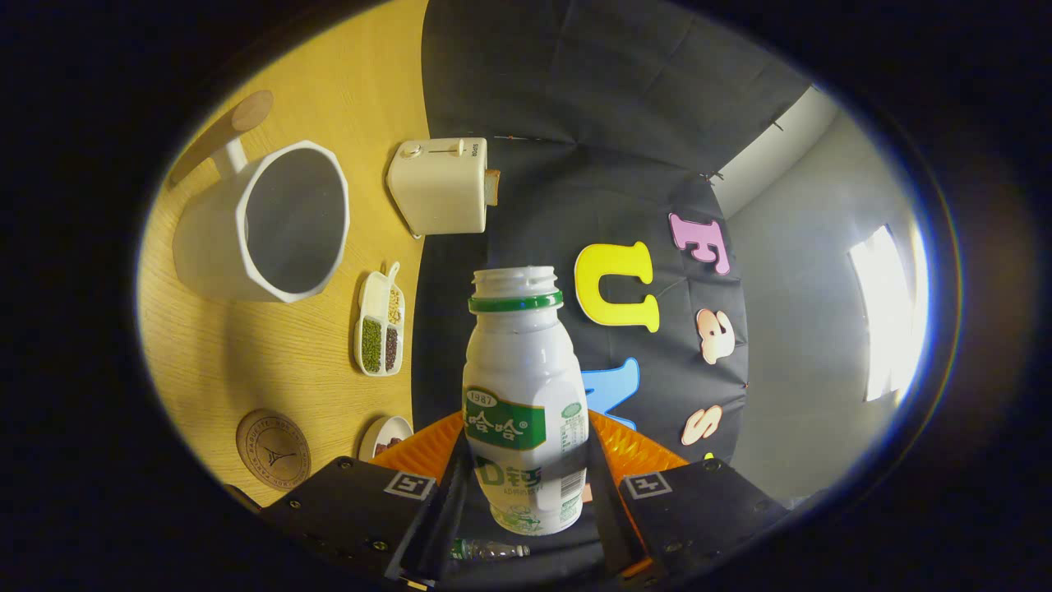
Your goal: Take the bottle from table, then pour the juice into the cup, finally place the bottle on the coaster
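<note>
Wooden table (246,362) tilted in view, black cloth wall (575,107) beyond it, grey wall (805,329), bright window (883,312) throwing light

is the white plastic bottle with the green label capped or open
Open: the white plastic bottle with the green label, clamped in the gripper, shows bare neck threads above its green ring, no cap.

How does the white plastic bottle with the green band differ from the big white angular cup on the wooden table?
The white plastic bottle with the green band is held between the gripper's two fingers, off the table; the big white angular cup rests on the wooden table. The bottle is narrow with a small threaded mouth and no cap; the cup is wide-mouthed, with a wood-tipped handle. The bottle carries a printed label; the cup is plain. Both are white and open-topped.
</note>
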### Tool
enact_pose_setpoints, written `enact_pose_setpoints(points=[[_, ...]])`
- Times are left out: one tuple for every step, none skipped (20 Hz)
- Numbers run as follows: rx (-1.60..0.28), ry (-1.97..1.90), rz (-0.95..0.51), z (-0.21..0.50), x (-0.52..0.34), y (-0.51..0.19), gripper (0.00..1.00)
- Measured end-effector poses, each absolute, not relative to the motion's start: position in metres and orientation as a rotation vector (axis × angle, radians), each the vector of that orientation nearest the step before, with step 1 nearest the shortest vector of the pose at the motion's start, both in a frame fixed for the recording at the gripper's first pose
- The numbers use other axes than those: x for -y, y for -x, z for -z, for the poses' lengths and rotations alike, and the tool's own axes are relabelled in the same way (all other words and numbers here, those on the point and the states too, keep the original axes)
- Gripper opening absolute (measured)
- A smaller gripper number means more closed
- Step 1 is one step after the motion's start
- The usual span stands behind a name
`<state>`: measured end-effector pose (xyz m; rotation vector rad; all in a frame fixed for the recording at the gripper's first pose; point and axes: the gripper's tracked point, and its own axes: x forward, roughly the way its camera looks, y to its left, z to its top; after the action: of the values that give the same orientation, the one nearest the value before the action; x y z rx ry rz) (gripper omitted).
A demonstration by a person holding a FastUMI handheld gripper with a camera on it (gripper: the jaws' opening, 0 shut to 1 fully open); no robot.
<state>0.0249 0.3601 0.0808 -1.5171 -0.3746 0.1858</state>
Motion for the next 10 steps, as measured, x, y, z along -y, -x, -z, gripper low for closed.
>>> enact_pose_setpoints(points=[[0.378,1.522,-0.184,-0.0813,-0.3607,-0.0258,0.69],[0.383,1.527,-0.182,-0.0824,-0.3609,-0.0250,0.69],[0.388,1.533,-0.180,-0.0829,-0.3613,-0.0255,0.69],[0.391,1.538,-0.178,-0.0827,-0.3618,-0.0260,0.69],[0.394,1.542,-0.177,-0.0832,-0.3624,-0.0254,0.69],[0.398,1.546,-0.177,-0.0834,-0.3628,-0.0249,0.69],[0.400,1.552,-0.175,-0.0839,-0.3631,-0.0255,0.69],[0.404,1.556,-0.173,-0.0845,-0.3630,-0.0252,0.69],[0.407,1.562,-0.172,-0.0850,-0.3631,-0.0257,0.69],[0.411,1.565,-0.170,-0.0853,-0.3624,-0.0247,0.69]])
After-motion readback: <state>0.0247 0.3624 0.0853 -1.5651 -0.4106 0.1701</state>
